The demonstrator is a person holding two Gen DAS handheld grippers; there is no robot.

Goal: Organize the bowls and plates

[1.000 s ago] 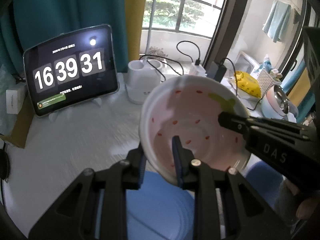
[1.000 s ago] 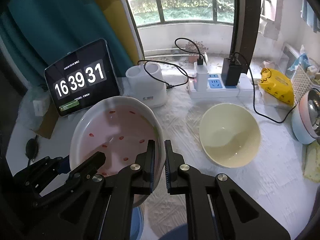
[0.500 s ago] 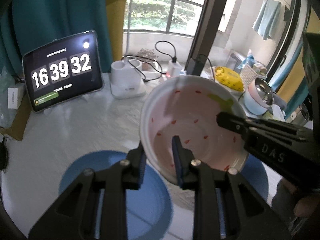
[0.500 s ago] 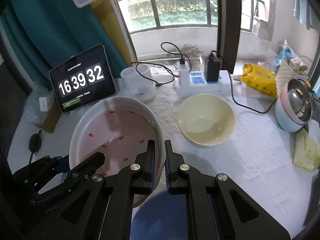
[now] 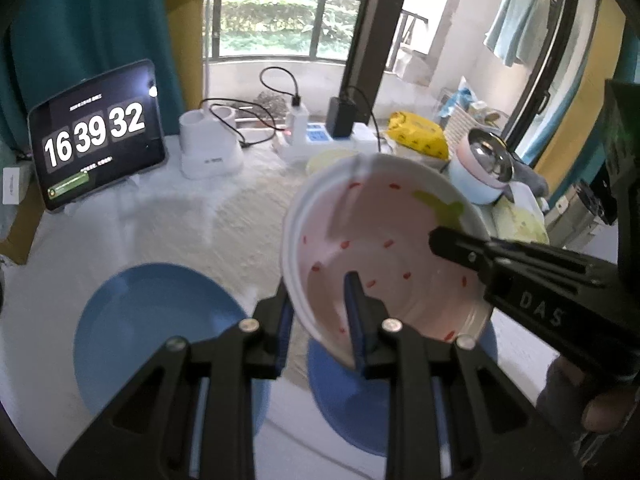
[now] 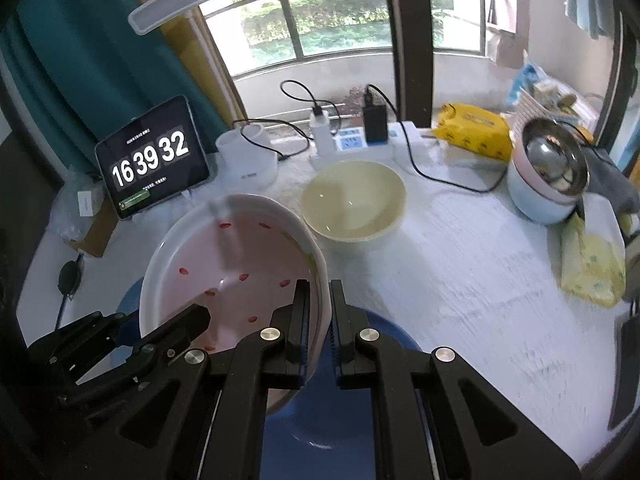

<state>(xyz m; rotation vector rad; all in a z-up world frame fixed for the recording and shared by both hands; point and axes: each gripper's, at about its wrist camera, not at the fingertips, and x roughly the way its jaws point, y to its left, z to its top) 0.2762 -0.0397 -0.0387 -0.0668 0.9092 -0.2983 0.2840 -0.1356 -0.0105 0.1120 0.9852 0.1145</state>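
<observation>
Currently mid-carry: I've got the pink bowl (image 5: 384, 256) up off the surface (image 6: 460, 280), held by both claws. Left claw (image 5: 320, 312) pinches the near rim, one finger inside, one outside. Right claw (image 6: 319, 320) is narrow, clamped on the opposite rim wall. Bowl is tilted, red flecks visible inside, green patch near the right claw's tip.

Below it: two blue plates, one (image 5: 160, 340) off to the left, the other (image 5: 352, 412) directly under the bowl. Cream bowl (image 6: 354, 200) sits further back near the power strip (image 6: 360, 146), well apart from my load.

Step, as I read it: moving the pink bowl to its spot, prob. the cream bowl for nesting, poss. the plate beneath. Can't tell which yet.

Next move needs: both claws in sync, level the bowl, lower centred, then release together.
</observation>
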